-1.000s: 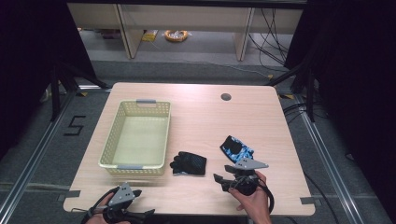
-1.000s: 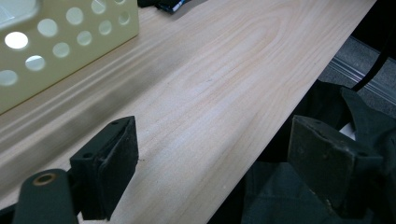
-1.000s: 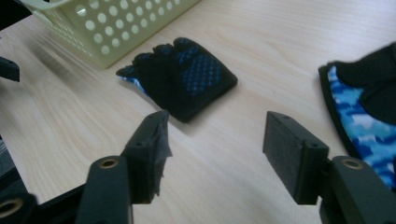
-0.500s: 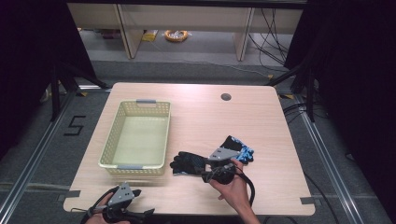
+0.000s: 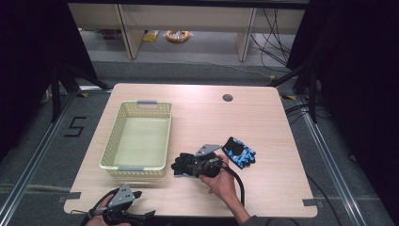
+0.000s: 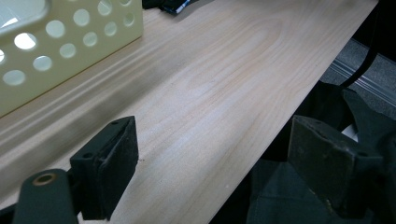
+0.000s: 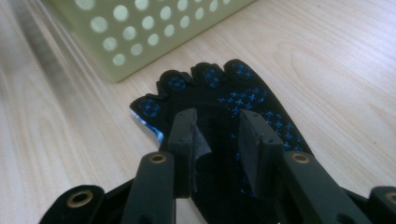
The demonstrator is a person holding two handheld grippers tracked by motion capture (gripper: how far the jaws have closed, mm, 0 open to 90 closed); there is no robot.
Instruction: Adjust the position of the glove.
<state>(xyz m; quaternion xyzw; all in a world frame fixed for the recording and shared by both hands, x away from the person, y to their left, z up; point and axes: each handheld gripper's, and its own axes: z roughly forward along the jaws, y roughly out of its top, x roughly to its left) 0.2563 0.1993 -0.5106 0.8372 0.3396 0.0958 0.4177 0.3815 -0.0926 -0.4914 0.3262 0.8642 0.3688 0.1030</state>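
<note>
Wood-grain table (image 5: 263, 117) carries everything: pale yellow perforated basket (image 5: 136, 141) on its left half, empty inside, two toe socks to its right. Black sock (image 7: 243, 107) w/ blue grip dots lies flat just beside the basket's near right corner, toes twd the basket; blue patterned sock (image 5: 239, 151) sits near it, further right, apart. Right gripper (image 7: 217, 135) is down on the black sock, jaws have just been closing, a fold of fabric bunched betw them – pads look close on it but whether they press yet I cannot tell for sure. Left gripper (image 6: 224, 154) hangs at the near table edge, jaws spread wide, nothing betw them. Risk as I judge it: pinch takes only a thin top fold, so the sock could slip out on lift, or drag across the wood & snag the basket wall instead of clearing the rim
</note>
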